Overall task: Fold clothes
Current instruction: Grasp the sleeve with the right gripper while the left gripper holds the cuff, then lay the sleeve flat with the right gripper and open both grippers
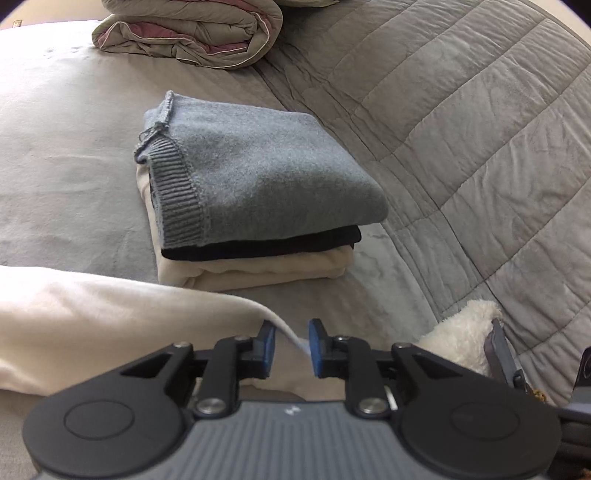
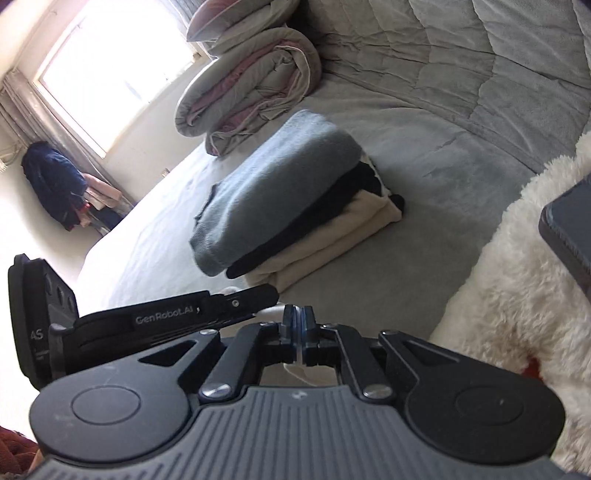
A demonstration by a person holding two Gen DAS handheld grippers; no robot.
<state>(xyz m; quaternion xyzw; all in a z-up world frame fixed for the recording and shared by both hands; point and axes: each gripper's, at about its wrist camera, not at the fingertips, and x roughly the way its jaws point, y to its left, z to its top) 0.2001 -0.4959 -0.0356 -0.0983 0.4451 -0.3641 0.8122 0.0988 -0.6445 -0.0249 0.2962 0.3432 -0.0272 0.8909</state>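
Nearest in the left wrist view, the left tongs (image 1: 292, 349) stand narrowly apart, and a thin edge of the cream garment (image 1: 110, 314) runs between the blue pads (image 1: 317, 347), touching the right one; the cloth spreads away to the left. The right tongs (image 2: 297, 332) are pressed together, and whether any cloth is caught there I cannot tell. A white fluffy garment (image 2: 509, 280) lies at the right. Farther out on the grey bed (image 1: 55, 166) sits the folded stack (image 1: 255, 192), blue-grey sweater on top. A rolled quilt (image 1: 192, 33) lies farthest.
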